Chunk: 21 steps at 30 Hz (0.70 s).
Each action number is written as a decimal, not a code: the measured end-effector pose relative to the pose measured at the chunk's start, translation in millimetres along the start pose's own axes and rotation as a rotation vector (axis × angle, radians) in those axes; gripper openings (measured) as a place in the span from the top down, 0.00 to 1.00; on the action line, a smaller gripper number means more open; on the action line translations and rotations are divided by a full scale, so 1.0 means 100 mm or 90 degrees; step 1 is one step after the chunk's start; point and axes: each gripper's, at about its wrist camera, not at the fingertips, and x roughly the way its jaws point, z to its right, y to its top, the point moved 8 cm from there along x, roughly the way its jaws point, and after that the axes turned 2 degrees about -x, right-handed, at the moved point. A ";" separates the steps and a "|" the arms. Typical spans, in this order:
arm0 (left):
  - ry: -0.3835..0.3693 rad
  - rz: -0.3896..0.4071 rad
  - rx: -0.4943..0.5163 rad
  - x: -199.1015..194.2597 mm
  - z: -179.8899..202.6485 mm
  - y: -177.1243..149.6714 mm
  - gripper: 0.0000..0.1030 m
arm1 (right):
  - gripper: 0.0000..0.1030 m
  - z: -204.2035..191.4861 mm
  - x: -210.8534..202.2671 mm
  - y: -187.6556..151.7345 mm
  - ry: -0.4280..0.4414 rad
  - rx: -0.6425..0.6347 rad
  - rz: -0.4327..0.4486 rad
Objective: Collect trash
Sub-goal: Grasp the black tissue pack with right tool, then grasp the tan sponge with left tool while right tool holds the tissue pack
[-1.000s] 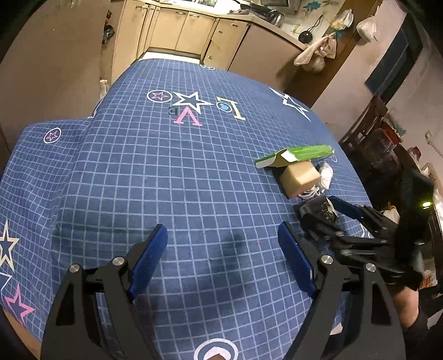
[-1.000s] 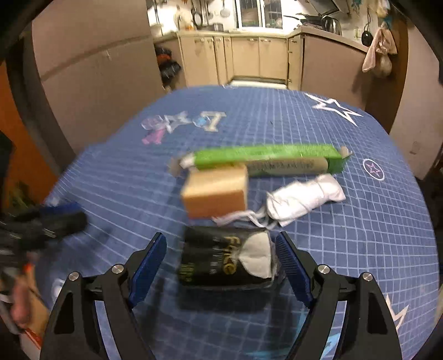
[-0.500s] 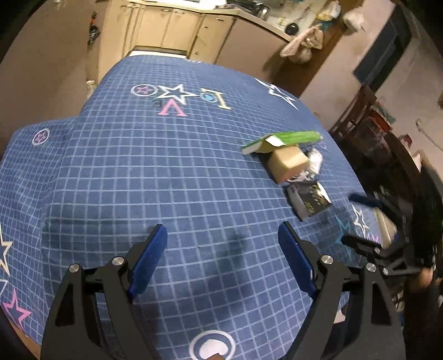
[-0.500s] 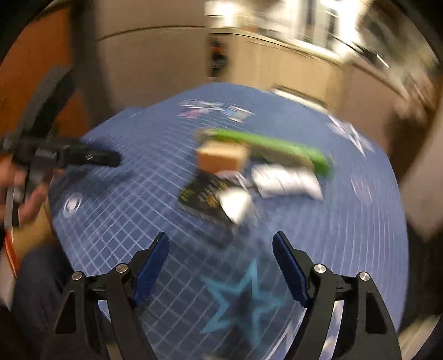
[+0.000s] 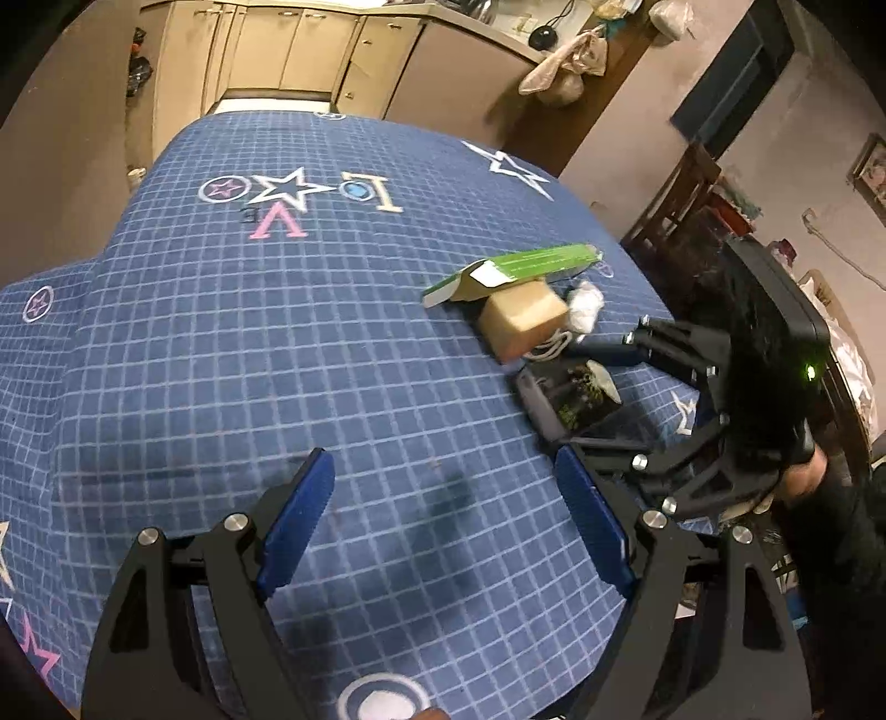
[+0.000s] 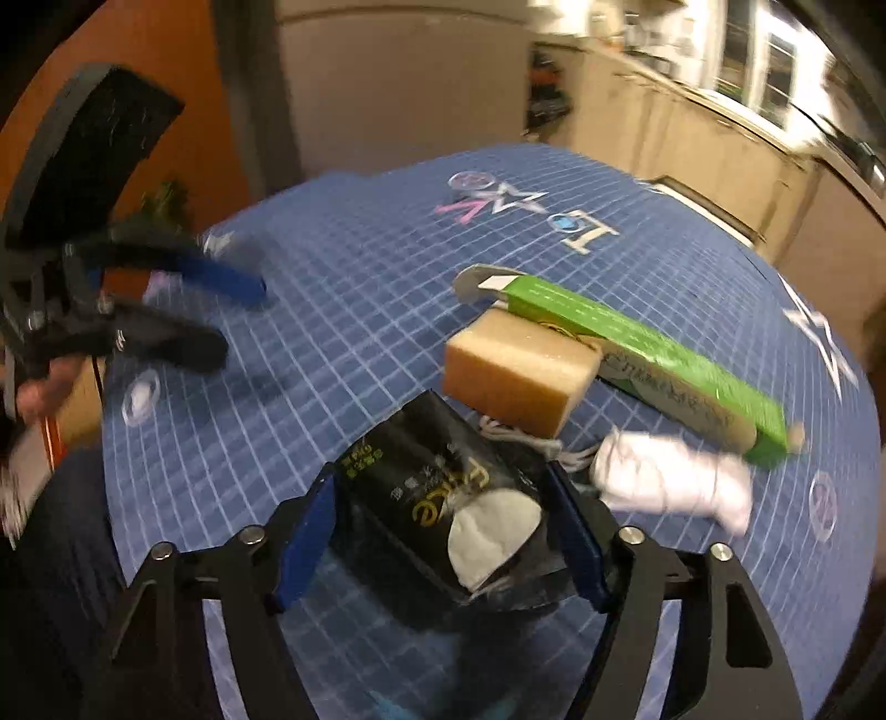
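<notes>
A black foil packet with a white patch lies on the blue checked tablecloth. My right gripper is open with its fingers on either side of the packet. Beyond it sit a tan sponge block, a long green carton and a crumpled white wrapper. In the left wrist view the packet, sponge, carton and wrapper lie at the right, with the right gripper around the packet. My left gripper is open and empty over bare cloth.
The table edge drops off near the trash on the right. A wooden chair stands past that edge. Kitchen cabinets line the far wall. The left gripper shows at the left of the right wrist view.
My right gripper pulled back from the trash, then came forward again and now straddles the black packet. The left gripper stayed open over the cloth and shifted only slightly.
</notes>
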 end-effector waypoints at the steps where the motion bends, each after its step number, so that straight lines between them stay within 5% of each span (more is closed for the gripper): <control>1: -0.001 0.000 0.004 0.02 0.02 0.01 0.24 | 0.34 0.00 -0.03 -0.04 -0.032 0.024 0.004; 10: 0.044 -0.012 0.065 0.32 0.18 0.05 0.23 | 0.35 0.06 -0.72 -0.53 -0.137 0.211 0.090; 21: 0.021 -0.038 0.190 0.68 0.42 0.41 0.24 | 0.34 0.16 -0.87 -1.06 -0.143 0.294 0.102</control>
